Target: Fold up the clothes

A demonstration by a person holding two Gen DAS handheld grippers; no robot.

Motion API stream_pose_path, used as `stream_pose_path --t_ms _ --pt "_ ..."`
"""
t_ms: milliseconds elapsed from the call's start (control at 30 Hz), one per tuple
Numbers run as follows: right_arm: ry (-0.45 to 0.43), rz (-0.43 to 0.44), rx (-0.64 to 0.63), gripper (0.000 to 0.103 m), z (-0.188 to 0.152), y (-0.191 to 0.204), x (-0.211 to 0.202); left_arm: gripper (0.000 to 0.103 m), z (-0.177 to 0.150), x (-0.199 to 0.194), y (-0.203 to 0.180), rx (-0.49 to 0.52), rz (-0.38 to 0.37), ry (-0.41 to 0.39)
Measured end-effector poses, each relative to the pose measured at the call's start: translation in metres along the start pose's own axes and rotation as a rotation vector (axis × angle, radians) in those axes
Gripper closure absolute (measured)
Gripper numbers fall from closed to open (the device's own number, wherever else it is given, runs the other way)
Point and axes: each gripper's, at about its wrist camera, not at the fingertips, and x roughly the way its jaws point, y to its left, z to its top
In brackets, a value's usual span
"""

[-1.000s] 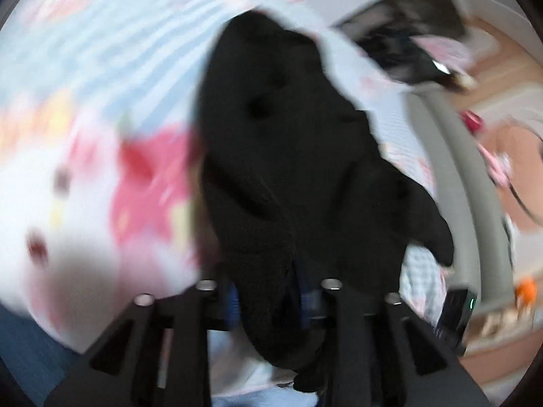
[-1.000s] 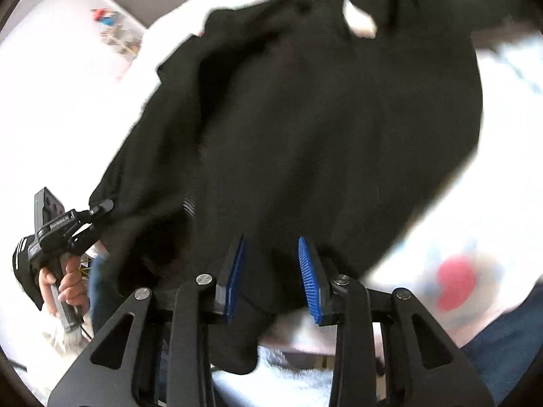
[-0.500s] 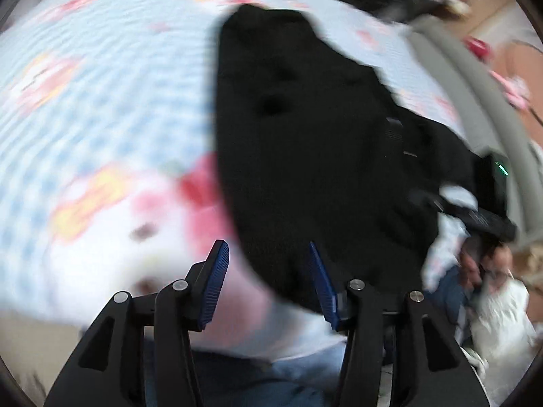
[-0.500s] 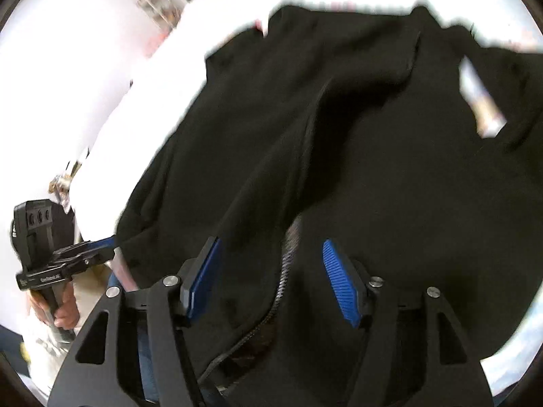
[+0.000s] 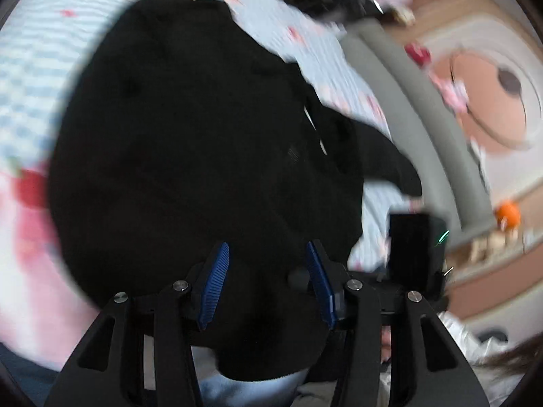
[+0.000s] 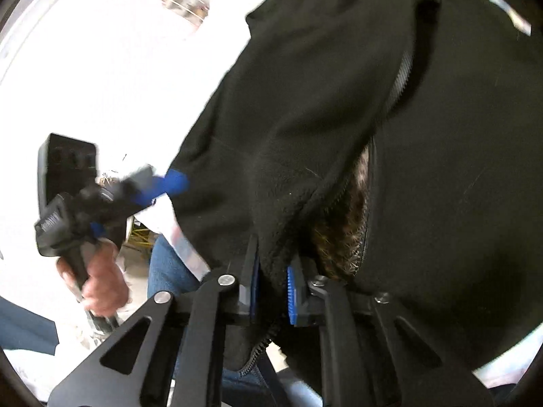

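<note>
My right gripper (image 6: 271, 293) is clamped on a fold of the black fleece jacket (image 6: 424, 169), right beside its zipper (image 6: 400, 81); its 2 blue pads pinch the fleece edge, and the jaws have just closed down from a wider gap onto that cloth. Brown fuzzy lining (image 6: 342, 224) shows in the opening next to the zipper, just above the pinch.

My left gripper (image 5: 268, 285) stands at a medium gap. The jacket (image 5: 203, 129) lies behind and between its 2 blue pads (image 5: 215, 285), but neither pad presses on the cloth as far as I can see; the picture is blurred. In the right wrist view the left gripper (image 6: 159, 183) sits off to the left, its blue tip just at the jacket's edge; contact I cannot tell. A hand (image 6: 98, 278) grips its handle.

The jacket is spread over a bed cover (image 5: 30, 78), light blue checked with pink and red prints; the near hem hangs toward me over the bed's edge. A grey bed frame rail (image 5: 420, 129) runs along the right. Blue jeans (image 6: 169, 271) show below the jacket's hem.
</note>
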Motion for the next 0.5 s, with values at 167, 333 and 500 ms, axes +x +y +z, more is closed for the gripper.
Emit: stream_pose_path --t_ms 167,333,500 --pt "-0.174 -0.053 -0.058 0.094 0.001 0.02 -0.054 0.053 -0.01 0.01 -0.018 0.012 -0.024 0.009" --pt "-0.189 -0.207 -0.097 0.092 -0.013 0.018 -0.065 0.05 -0.005 0.027 -0.007 0.049 0.115 0.115" --pt "-0.029 -0.232 0.109 0.088 -0.03 -0.04 -0.029 0.049 -0.028 0.031 0.008 0.042 0.186 0.2"
